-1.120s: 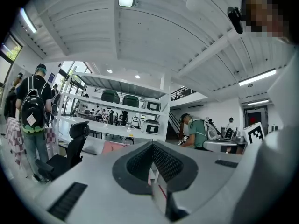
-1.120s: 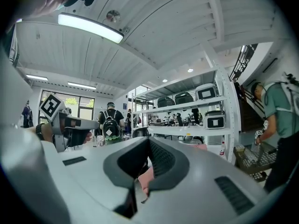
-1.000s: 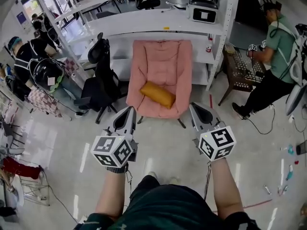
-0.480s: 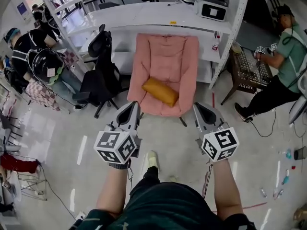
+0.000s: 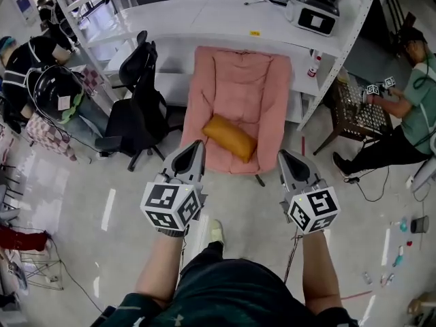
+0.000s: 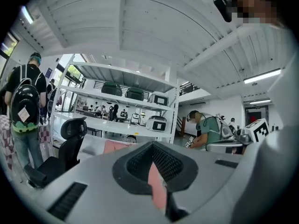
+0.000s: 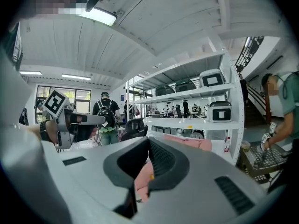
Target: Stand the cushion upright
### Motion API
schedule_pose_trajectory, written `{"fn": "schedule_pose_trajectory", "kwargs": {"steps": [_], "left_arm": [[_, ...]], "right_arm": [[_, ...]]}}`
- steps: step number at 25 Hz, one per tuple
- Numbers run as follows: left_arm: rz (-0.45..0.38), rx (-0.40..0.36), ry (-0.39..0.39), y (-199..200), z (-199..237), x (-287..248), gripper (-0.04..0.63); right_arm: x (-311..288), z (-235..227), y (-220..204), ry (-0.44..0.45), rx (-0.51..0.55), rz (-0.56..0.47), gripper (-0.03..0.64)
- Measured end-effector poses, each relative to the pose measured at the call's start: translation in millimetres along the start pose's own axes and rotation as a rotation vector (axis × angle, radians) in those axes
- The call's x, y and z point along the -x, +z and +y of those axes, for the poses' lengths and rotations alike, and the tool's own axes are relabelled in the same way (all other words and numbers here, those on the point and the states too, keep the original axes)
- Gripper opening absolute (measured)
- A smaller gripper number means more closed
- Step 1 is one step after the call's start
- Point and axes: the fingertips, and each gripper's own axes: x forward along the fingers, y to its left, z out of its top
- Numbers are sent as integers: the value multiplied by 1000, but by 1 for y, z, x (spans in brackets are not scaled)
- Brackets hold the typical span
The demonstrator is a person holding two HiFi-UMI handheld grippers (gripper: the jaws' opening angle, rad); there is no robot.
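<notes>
An orange-yellow bolster cushion (image 5: 229, 137) lies flat and slantwise on the seat of a pink padded chair (image 5: 242, 80). My left gripper (image 5: 196, 146) is shut and holds nothing; its tip hangs just short of the seat's front left corner. On the other side my right gripper (image 5: 284, 155) is shut and holds nothing, near the seat's front right corner. Neither touches the cushion or the chair. In the left gripper view the shut jaws (image 6: 152, 147) point at the pink chair back (image 6: 117, 147). In the right gripper view the shut jaws (image 7: 148, 141) face the pink chair (image 7: 191, 143).
White shelving (image 5: 225, 26) stands behind the pink chair, with a black office chair (image 5: 139, 107) to its left. A person (image 5: 409, 107) works at a dark wicker table (image 5: 357, 107) on the right. More people (image 5: 37, 73) stand at the left. My foot (image 5: 215, 231) is on the pale floor.
Both grippers have moved forward toward the pink chair, which now sits closer in the head view. Both stay shut and the cushion has not moved.
</notes>
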Motion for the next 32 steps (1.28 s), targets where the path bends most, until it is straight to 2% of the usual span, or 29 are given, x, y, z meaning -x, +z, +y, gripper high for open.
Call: {"fn": "schedule_pose_trajectory", "kwargs": {"steps": [7, 14, 19, 26, 32], "left_arm": [[22, -7, -32, -2, 56, -53, 5], [33, -6, -74, -4, 99, -81, 5], [46, 4, -92, -3, 113, -100, 5], [47, 6, -81, -4, 128, -129, 5], [55, -2, -48, -14, 150, -157, 5]], "right_arm": [[-73, -2, -8, -16, 4, 35, 3], [-127, 12, -14, -15, 20, 53, 3], [-145, 6, -16, -26, 33, 87, 4], [-176, -14, -18, -8, 44, 91, 5], [-223, -25, -34, 60, 39, 112, 5]]}}
